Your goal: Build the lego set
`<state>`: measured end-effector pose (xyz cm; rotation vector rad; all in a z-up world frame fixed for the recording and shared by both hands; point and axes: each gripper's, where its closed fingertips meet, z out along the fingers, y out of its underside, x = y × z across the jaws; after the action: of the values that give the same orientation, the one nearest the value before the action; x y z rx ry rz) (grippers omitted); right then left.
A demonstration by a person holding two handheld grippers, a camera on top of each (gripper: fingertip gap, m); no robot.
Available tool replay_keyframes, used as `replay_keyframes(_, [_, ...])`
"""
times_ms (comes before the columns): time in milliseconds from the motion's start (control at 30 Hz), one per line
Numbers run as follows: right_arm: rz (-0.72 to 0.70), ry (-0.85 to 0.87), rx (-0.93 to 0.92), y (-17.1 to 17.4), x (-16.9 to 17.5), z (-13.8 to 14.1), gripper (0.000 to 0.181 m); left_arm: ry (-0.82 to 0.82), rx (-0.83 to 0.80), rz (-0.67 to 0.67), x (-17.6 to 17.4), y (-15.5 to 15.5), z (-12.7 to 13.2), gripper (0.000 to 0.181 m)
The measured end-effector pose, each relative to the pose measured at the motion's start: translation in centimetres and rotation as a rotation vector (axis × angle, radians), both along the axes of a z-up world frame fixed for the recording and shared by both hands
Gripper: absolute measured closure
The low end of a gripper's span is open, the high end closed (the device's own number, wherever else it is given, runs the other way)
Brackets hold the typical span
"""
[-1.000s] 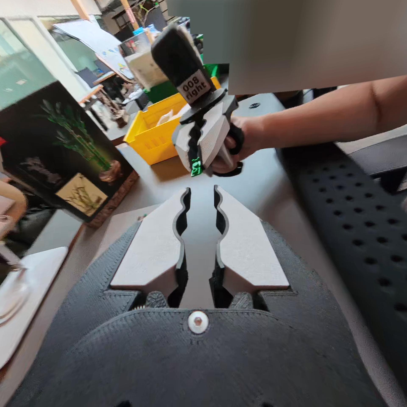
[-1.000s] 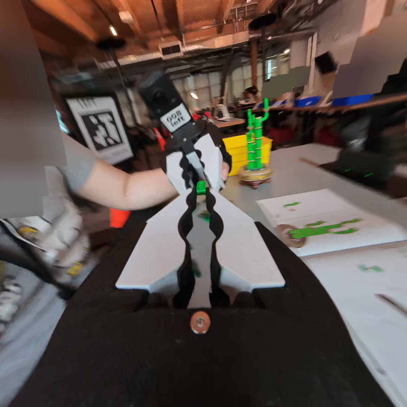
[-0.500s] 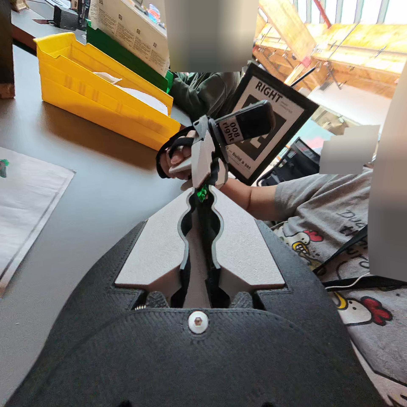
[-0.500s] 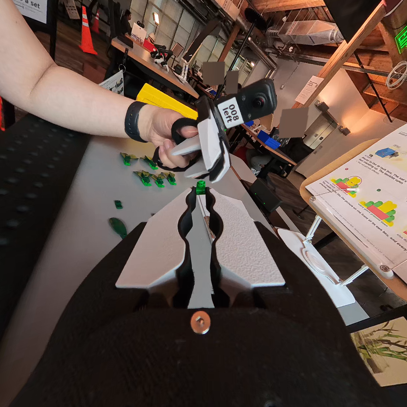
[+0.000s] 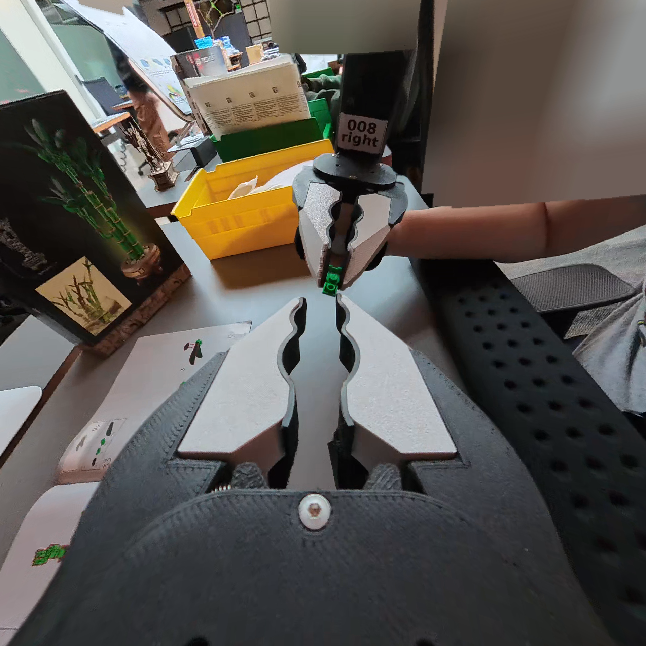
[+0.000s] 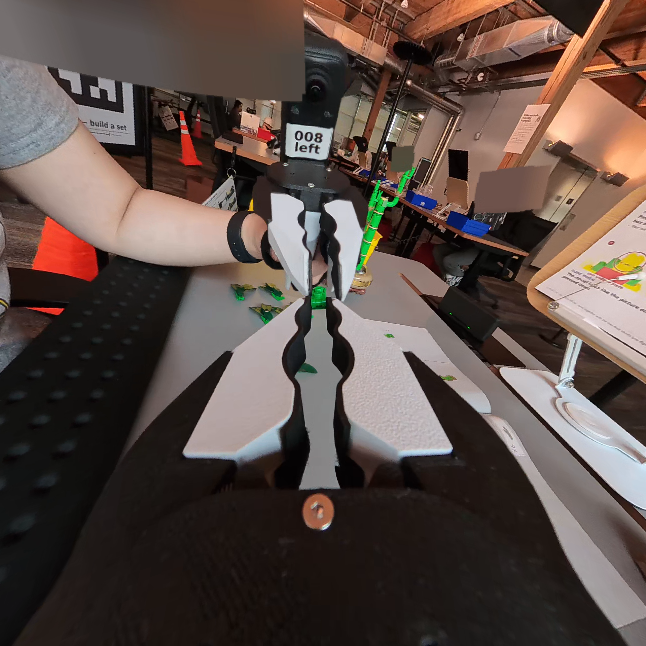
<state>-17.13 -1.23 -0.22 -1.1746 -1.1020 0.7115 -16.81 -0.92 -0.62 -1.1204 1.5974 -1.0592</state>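
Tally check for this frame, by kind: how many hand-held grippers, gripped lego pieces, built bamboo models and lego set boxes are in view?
Hand-held grippers: 2, the left hand-held gripper (open) and the right hand-held gripper (shut)
Green lego piece, gripped by the right one: 1
Built bamboo model: 1
Lego set box: 1
Total: 5

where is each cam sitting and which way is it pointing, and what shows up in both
Left wrist view: sits on the left gripper, jaws open, facing the right gripper, the yellow bin and set box; a forearm shows.
Right wrist view: sits on the right gripper, facing the left gripper, the loose green leaf pieces on the table and the hall beyond; a forearm shows.
Shared: the green lego piece, both grippers, the table.
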Motion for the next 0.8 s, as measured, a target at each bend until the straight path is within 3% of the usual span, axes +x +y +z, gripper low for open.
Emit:
replay_keyframes(167, [0.009,-0.009,-0.009,-0.1,-0.3,-0.3,0.175,0.007,0.06,-0.015,0.3,-0.7,-0.5,0.175])
replay_keyframes(800, [-0.076,0.02,0.076,0.4,0.2,0.8,0.174,-0.042,0.141,0.075,0.6,-0.3,0.6,0.175])
